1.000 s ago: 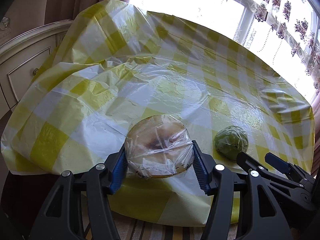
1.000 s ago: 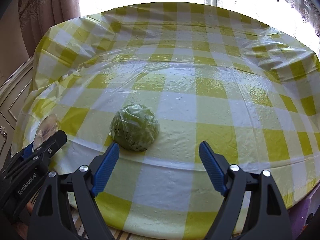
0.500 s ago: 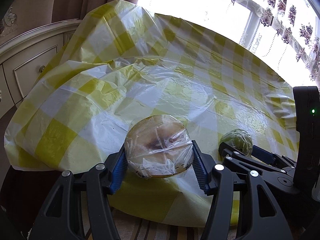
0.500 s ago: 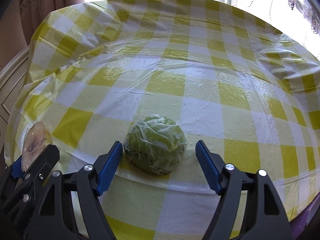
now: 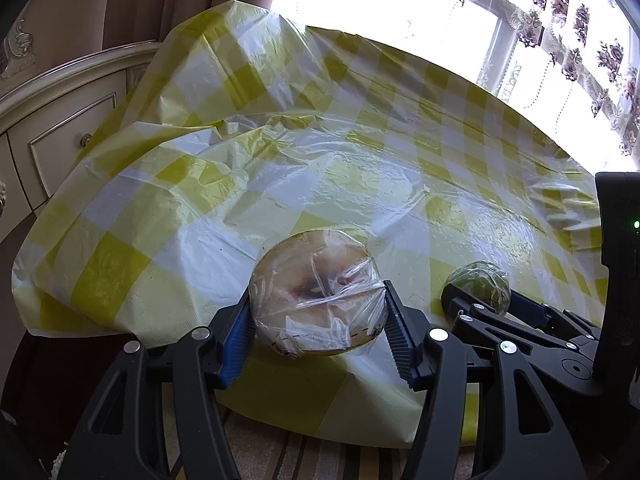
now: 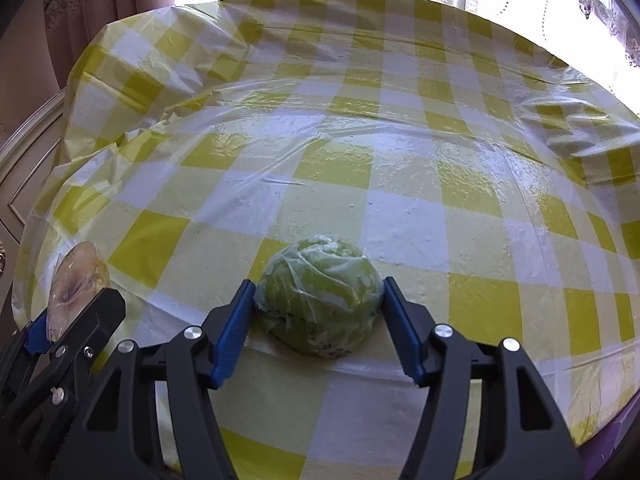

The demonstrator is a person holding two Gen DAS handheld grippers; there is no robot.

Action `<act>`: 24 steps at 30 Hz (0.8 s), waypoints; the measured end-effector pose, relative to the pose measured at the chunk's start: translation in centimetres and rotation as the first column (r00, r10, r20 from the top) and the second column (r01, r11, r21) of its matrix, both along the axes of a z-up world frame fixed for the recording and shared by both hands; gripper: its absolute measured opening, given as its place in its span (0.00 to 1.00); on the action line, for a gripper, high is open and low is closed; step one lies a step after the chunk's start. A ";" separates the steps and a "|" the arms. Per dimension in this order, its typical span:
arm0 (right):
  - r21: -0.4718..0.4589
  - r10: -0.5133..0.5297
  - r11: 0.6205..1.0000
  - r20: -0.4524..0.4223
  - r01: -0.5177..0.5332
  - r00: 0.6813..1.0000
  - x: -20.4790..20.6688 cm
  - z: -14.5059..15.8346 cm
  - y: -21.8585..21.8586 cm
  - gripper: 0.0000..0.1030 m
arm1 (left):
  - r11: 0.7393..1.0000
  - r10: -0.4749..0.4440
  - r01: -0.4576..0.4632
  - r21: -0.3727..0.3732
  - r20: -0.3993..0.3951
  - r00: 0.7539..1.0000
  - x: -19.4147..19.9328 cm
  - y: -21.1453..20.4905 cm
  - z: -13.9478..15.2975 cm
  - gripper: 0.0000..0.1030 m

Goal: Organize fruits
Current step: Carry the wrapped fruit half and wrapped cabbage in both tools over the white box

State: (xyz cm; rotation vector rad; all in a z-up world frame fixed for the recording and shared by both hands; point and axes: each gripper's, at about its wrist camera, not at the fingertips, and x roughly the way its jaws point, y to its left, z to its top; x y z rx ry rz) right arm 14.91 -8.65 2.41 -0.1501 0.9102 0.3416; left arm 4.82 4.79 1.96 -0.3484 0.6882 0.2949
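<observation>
Two round, film-wrapped fruits (image 5: 316,296) (image 6: 318,300)

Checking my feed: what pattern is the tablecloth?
Yellow-and-white check tablecloth, clearest in the right wrist view.

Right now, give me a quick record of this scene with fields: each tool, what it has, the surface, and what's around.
left tool: closed on the wrapped brown fruit
right tool: pads touching both sides of the wrapped green fruit, which sits on the table
surface: yellow checked tablecloth under clear plastic
fruit spacing: apart, brown one to the left
surroundings: cream cabinet, bright window
</observation>
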 end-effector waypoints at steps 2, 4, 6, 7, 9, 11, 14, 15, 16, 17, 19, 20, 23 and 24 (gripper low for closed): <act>0.007 -0.006 1.000 -0.005 0.007 1.000 -0.3 0.0 -0.6 0.62 | 1.000 -0.007 0.007 0.013 -0.006 1.000 0.0 -0.4 0.0 0.55; 0.013 -0.014 1.000 -0.008 0.014 1.000 -0.7 0.1 -1.3 0.62 | 1.000 -0.014 0.014 0.027 -0.009 1.000 0.1 -0.9 0.2 0.55; 0.022 -0.019 1.000 -0.013 0.020 1.000 -1.0 0.1 -1.9 0.62 | 0.999 -0.022 0.023 0.039 -0.015 1.000 0.1 -1.3 0.2 0.55; 0.026 -0.023 0.999 -0.016 0.023 1.000 -1.2 0.1 -2.3 0.62 | 0.999 -0.027 0.028 0.043 -0.020 0.999 0.2 -1.5 0.2 0.55; 0.034 -0.029 0.999 -0.021 0.030 0.999 -1.5 0.2 -2.9 0.62 | 0.998 -0.033 0.034 0.054 -0.025 0.999 0.3 -1.8 0.2 0.55; 0.043 -0.036 0.998 -0.025 0.037 0.999 -2.0 0.2 -3.6 0.62 | 0.997 -0.044 0.045 0.063 -0.032 0.999 0.3 -2.2 0.2 0.55; 0.049 -0.044 0.998 -0.026 0.045 0.999 -2.8 0.3 -4.7 0.62 | 0.996 -0.055 0.058 0.073 -0.037 0.998 0.3 -2.6 0.4 0.55; 0.050 -0.046 0.998 -0.026 0.047 0.999 -3.2 0.4 -5.1 0.62 | 0.995 -0.061 0.064 0.074 -0.040 0.997 0.3 -2.7 0.4 0.55; 0.051 -0.049 0.997 -0.025 0.050 0.999 -3.5 0.5 -5.5 0.61 | 0.995 -0.065 0.068 0.075 -0.042 0.997 0.3 -2.9 0.4 0.55; 0.051 -0.052 0.997 -0.024 0.053 0.998 -3.9 0.5 -5.9 0.61 | 0.995 -0.069 0.072 0.075 -0.043 0.997 0.2 -3.0 0.5 0.55; 0.055 -0.057 0.997 -0.026 0.059 0.998 -4.5 0.6 -6.7 0.61 | 0.994 -0.079 0.082 0.072 -0.047 0.996 0.1 -3.2 0.6 0.55; 0.057 -0.060 0.996 -0.028 0.062 0.998 -4.9 0.6 -7.1 0.61 | 0.994 -0.083 0.086 0.068 -0.048 0.995 0.0 -3.4 0.7 0.55; 0.061 -0.069 0.996 -0.024 0.071 0.997 -5.9 0.9 -8.3 0.61 | 0.993 -0.093 0.095 0.064 -0.041 0.995 -0.5 -3.9 1.1 0.55; 0.060 -0.071 0.996 -0.022 0.072 0.997 -6.2 0.9 -8.7 0.61 | 0.993 -0.097 0.099 0.061 -0.041 0.994 -0.6 -4.0 1.2 0.55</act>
